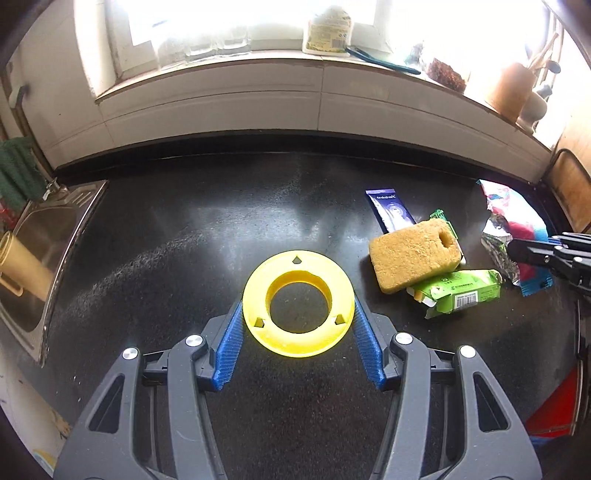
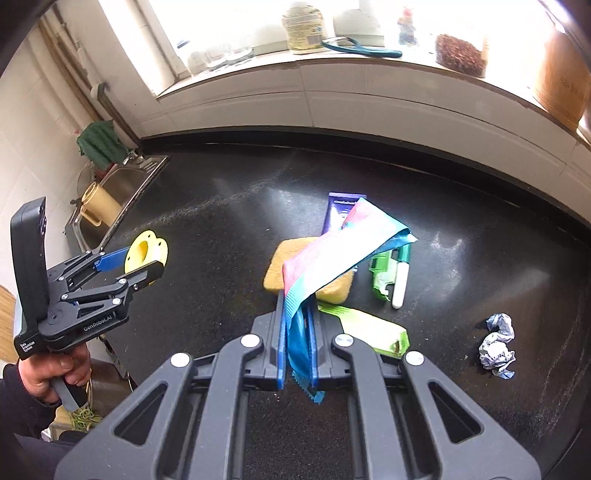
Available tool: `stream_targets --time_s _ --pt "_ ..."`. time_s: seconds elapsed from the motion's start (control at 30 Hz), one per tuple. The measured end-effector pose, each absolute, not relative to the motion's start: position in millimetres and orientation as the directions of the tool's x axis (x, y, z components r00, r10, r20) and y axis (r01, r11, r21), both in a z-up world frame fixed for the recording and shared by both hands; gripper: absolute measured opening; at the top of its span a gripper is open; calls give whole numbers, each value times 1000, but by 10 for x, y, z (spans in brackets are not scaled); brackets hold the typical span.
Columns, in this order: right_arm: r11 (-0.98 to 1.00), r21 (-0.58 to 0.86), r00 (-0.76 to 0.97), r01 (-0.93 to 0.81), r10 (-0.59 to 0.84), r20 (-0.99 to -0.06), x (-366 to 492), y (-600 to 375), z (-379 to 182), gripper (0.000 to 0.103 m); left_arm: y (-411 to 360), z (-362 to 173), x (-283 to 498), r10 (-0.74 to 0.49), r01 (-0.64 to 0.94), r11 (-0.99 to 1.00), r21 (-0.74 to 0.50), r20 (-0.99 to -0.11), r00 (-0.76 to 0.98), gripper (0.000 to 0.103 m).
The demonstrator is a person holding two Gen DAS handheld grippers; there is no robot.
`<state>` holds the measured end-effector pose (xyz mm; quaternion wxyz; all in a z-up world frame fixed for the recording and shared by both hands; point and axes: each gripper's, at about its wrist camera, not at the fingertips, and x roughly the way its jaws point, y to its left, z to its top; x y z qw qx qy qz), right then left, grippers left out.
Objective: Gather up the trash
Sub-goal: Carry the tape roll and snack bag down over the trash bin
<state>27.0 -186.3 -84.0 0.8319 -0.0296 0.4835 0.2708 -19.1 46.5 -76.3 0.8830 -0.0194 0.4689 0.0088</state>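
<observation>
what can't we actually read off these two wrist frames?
- Bin or bag for the trash: in neither view.
- Purple packet, right wrist view: its near end is hidden by the wrapper clamped in the right gripper.
- Windowsill jars, left wrist view: labels washed out by window glare.
- Right gripper, left wrist view: cut off by the right edge.
- Green packet, left wrist view: print too small to read.

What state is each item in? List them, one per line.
left gripper: shut on yellow ring, lifted.
right gripper: shut on snack wrapper, dangling.
sponge: lying on green wipes pack.
paper ball: crumpled, on counter.
</observation>
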Motion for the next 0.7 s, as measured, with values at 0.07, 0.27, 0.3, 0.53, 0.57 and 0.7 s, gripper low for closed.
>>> stream_targets --time_s 0.07,0.27,0.3,0.53,0.57,0.7 --pt "835 197 383 -513 428 -818 233 -1738 -814 10 533 -716 -282 12 -59 998 -27 -823 568 54" --pt "714 195 304 -673 507 -807 48 -976 -775 10 987 -635 -783 103 -204 979 -22 -809 579 54" --pt "680 199 277 -706 523 -806 -23 -799 -785 10 1081 -651 -897 122 -234 972 -20 -809 576 54" --pt "349 298 -55 -889 564 -824 -810 675 -1159 10 1871 -1047 -2015 243 -492 870 -27 -846 475 54" --pt "305 315 -100 -899 556 -825 -941 837 -1218 10 1967 -1125 -2192 254 -528 849 -28 -854 454 54" --pt "137 377 -268 -916 492 -828 -1554 1483 -1478 10 2276 -1460 -2833 276 -652 757 -43 -883 379 54"
